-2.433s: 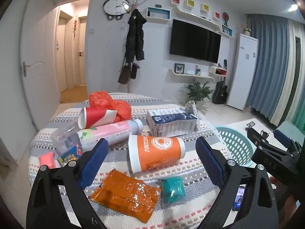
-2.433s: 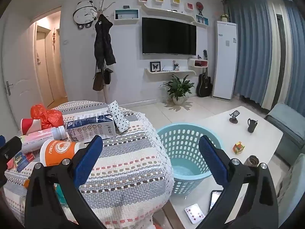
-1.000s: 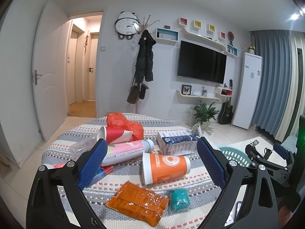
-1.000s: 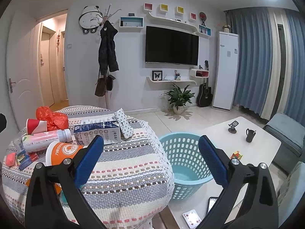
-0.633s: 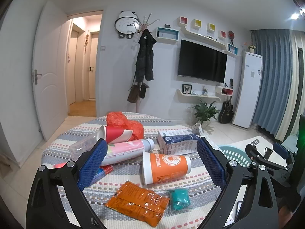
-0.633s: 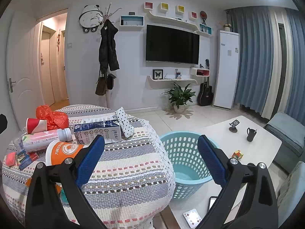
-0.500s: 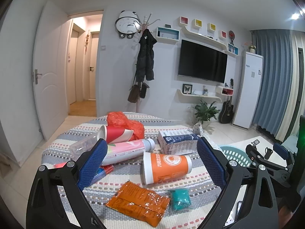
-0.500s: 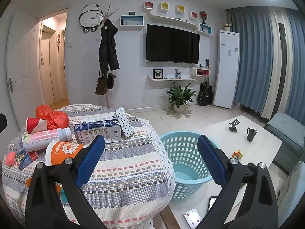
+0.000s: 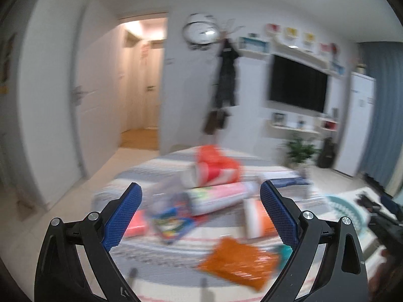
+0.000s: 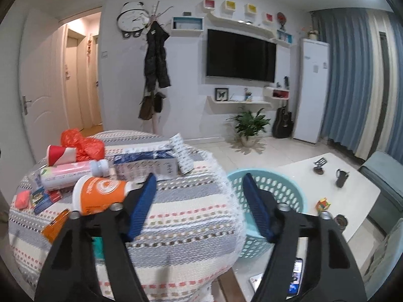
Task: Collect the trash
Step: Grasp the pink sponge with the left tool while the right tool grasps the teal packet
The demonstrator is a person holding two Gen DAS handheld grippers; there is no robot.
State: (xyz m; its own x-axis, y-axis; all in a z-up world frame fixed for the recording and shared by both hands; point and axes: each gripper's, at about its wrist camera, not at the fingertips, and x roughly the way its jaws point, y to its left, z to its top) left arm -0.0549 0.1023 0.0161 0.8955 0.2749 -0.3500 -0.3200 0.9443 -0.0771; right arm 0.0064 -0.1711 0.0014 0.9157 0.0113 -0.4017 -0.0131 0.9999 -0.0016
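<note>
Trash lies on a round table under a striped cloth (image 10: 189, 214): an orange cup (image 10: 100, 193) on its side, a pink bottle (image 10: 73, 172), a red paper cup (image 10: 59, 154), a red plastic bag (image 10: 83, 142), a blue-and-white carton (image 10: 146, 163) and an orange wrapper (image 9: 234, 261). A teal basket (image 10: 289, 178) stands on the floor right of the table. My left gripper (image 9: 199, 188) hangs open over the table's near side, and its view is blurred. My right gripper (image 10: 200, 177) hovers over the table's right edge; its jaws are closing with nothing between them.
A low white table (image 10: 352, 188) at the right carries a puzzle cube (image 10: 322, 203), a dark mug and cans. A phone (image 10: 294, 274) lies near its front edge. A small teal packet (image 9: 284, 251) and a colourful card pack (image 9: 171, 220) lie among the trash.
The left wrist view has swung leftward and gone blurred, so the trash sits further right in it. The right gripper's jaws stand much narrower than before.
</note>
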